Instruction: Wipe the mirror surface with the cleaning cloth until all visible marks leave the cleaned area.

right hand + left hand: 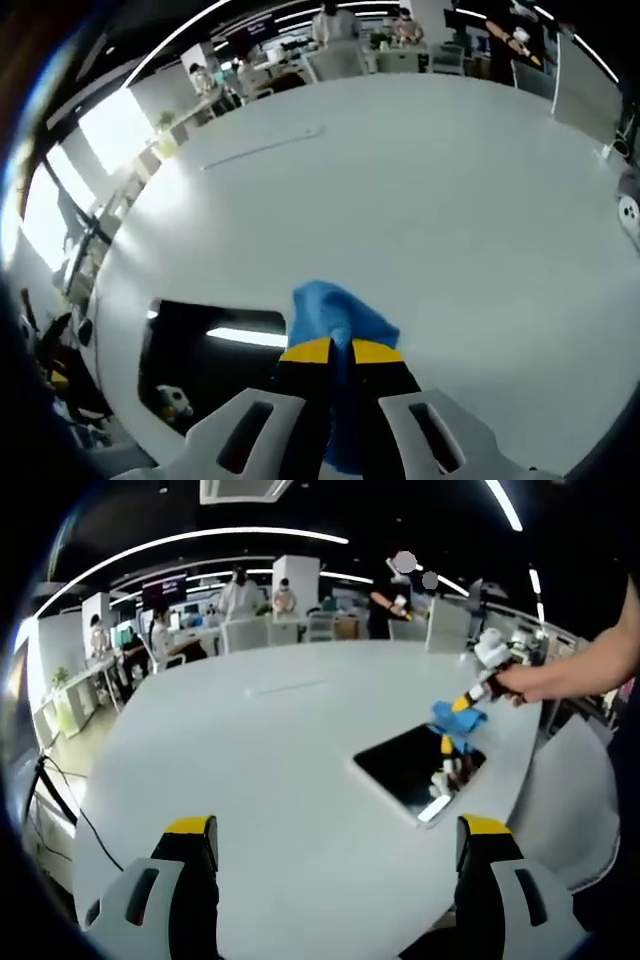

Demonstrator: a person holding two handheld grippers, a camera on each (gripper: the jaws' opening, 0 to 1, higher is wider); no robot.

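Right tongs (341,352) clamped on the blue cloth (335,315), which bunches out past the yellow tips. The cloth sits at the mirror's (215,365) edge, on the white surface (430,200). Mirror lies flat near the surface's rim and reflects ceiling lights.

From the left gripper view, the cloth (456,717) hangs over the mirror's (415,765) far corner, held by the right tongs (466,702). Left tongs (337,842) stand wide apart above bare surface (270,760), holding nothing.

Left view faces mirror (420,770) from afar; right view close over it.
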